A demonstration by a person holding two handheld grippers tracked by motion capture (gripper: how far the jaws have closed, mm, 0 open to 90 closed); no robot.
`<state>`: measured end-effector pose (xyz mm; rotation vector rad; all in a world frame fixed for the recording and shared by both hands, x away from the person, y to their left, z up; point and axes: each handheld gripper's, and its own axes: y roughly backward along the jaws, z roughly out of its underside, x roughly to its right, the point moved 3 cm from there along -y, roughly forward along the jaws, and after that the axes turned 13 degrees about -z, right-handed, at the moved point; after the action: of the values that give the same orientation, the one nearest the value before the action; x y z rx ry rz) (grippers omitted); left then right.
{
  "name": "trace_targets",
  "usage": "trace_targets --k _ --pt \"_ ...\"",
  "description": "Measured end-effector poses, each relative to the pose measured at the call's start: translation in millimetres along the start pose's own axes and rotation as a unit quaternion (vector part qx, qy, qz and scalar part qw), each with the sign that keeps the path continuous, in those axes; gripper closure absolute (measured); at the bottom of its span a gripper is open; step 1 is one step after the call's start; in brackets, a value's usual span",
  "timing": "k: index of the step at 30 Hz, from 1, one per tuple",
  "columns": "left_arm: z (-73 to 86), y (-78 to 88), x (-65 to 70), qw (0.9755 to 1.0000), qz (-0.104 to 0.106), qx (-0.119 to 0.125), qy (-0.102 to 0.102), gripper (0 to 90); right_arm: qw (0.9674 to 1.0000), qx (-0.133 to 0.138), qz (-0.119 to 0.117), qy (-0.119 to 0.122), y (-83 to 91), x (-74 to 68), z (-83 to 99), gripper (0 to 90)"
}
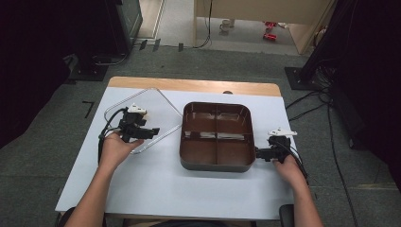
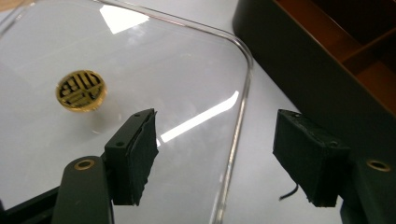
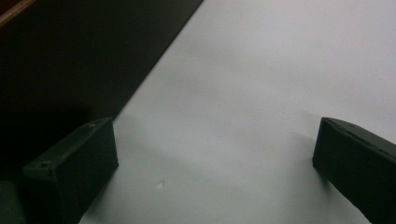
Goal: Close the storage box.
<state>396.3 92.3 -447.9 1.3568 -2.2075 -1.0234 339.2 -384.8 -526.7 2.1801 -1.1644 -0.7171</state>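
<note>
One clear, thin plastic lid (image 2: 140, 60), flat on white surface (image 1: 156, 189) left of brown compartment tray (image 1: 216, 136). Likely light, slippery, flexible; best pinched at rim. Left claw (image 2: 224, 158) spread astride rim; right claw (image 3: 215, 168) spread, empty.

A white table (image 1: 189, 189) with a light wooden edge (image 1: 194, 86) along its far side stands on grey carpet (image 1: 198, 61). Dark stands (image 1: 326, 47) and equipment flank it left and right, and black cables (image 1: 338, 142) trail across the floor at the right. Beyond, pale wooden furniture (image 1: 265, 12) stands over a lighter floor, with a white mug (image 1: 225, 24) and red cans (image 1: 270, 29) beneath it
</note>
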Motion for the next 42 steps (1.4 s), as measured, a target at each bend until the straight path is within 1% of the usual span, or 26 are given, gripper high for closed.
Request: trace_targets --k 2,8,9,10,11,14,15,16,17,20,21,22,23,24,25,26,27,28,29,30,31,32,33,36,38,42 --pt "-1.7 -2.0 -2.8 1.0 -0.002 -0.002 -0.001 31.9 1.0 0.0 0.0 0.0 0.0 0.0 0.0 0.0" --pt "-7.9 -7.2 -10.8 1.0 0.001 0.002 0.007 32.9 1.0 0.0 0.0 0.0 0.0 -0.1 0.0 0.0" --pt "-11.4 -8.9 -14.4 0.9997 0.018 0.004 0.018 33.1 1.0 0.0 0.0 0.0 0.0 0.0 0.0 0.0" --pt "-11.4 -8.9 -14.4 0.9997 0.018 0.004 0.018 33.2 1.0 0.0 0.0 0.0 0.0 0.0 0.0 0.0" --pt "-14.4 -10.9 -17.4 0.9993 0.027 0.003 0.023 33.9 1.0 0.0 0.0 0.0 0.0 0.0 0.0 0.0" --pt "-17.0 -13.1 -19.2 0.9995 0.025 0.005 0.02 34.4 1.0 0.0 0.0 0.0 0.0 0.0 0.0 0.0" --pt "-18.0 -15.7 -21.2 0.9997 0.016 0.007 0.019 34.9 1.0 0.0 0.0 0.0 0.0 -0.1 0.0 0.0" --pt "-18.0 -15.7 -21.2 0.9997 0.016 0.007 0.019 35.4 1.0 0.0 0.0 0.0 0.0 -0.1 0.0 0.0" --pt "-18.5 -18.9 -24.4 0.9998 0.007 0.004 0.016 35.4 1.0 0.0 0.0 0.0 0.0 0.0 0.0 0.0" --pt "-18.4 -22.0 -28.6 0.9998 0.004 0.005 0.02 36.2 1.0 0.0 0.0 0.0 0.0 0.0 0.0 0.0" --pt "-18.4 -25.5 -33.2 0.9997 0.0 0.009 0.024 36.5 1.0 0.0 0.0 0.0 0.0 0.0 0.0 0.0" --pt "-18.4 -25.5 -33.2 0.9997 0.0 0.009 0.024 36.7 1.0 0.0 0.0 0.0 0.0 0.0 0.0 0.0" --pt "-18.4 -29.5 -37.6 0.9997 -0.006 0.009 0.024 36.8 1.0 0.0 0.0 0.0 0.0 0.0 0.0 0.0" --pt "-18.4 -29.5 -37.6 0.9997 -0.006 0.009 0.024 36.8 1.0 0.0 0.0 0.0 0.0 -0.1 0.0 0.0" --pt "-18.1 -32.9 -41.9 0.9996 -0.014 0.011 0.023 36.8 1.0 0.0 0.0 0.0 0.0 0.0 0.0 0.0" --pt "-18.1 -32.9 -41.9 0.9996 -0.014 0.011 0.023 36.9 1.0 0.0 0.0 0.0 0.0 0.0 0.0 0.0" --pt "-17.9 -36.2 -45.7 0.9993 -0.017 0.015 0.029 37.1 1.0 0.0 0.0 0.0 0.0 0.0 0.0 0.0" --pt "-17.9 -36.2 -45.7 0.9993 -0.017 0.015 0.029 37.1 1.0 0.0 0.0 0.0 0.0 0.0 0.0 0.0" --pt "-18.2 -39.4 -49.1 0.9991 -0.017 0.016 0.036 37.1 1.0 0.0 0.0 0.0 0.0 0.0 0.0 0.0" --pt "-18.6 -40.9 -50.2 0.999 -0.019 0.019 0.037 37.3 1.0 0.0 0.0 0.0 0.0 -0.1 0.0 0.0" --pt "-19.0 -42.5 -51.4 0.9988 -0.026 0.022 0.035 37.7 1.0 0.0 0.0 0.0 0.0 -0.1 0.0 0.0" --pt "-19.0 -42.5 -51.4 0.9988 -0.026 0.022 0.035 38.3 1.0 0.0 0.0 0.0 0.0 -0.1 0.0 0.0" --pt "-19.4 -45.7 -54.4 0.9987 -0.036 0.023 0.029 38.6 1.0 0.0 0.0 0.0 0.0 0.0 0.0 0.0" --pt "-20.2 -48.9 -58.7 0.9987 -0.037 0.017 0.031 38.4 1.0 0.0 0.0 0.0 0.0 -0.1 0.0 0.0" --pt "-19.3 -53.8 -64.7 0.9982 -0.037 0.018 0.044 38.4 1.0 0.0 0.0 0.0 0.0 -0.1 0.0 0.0" --pt "-15.4 -58.8 -69.9 0.9978 -0.041 0.013 0.051 36.8 1.0 0.0 0.0 0.0 0.0 -0.1 0.0 0.0"
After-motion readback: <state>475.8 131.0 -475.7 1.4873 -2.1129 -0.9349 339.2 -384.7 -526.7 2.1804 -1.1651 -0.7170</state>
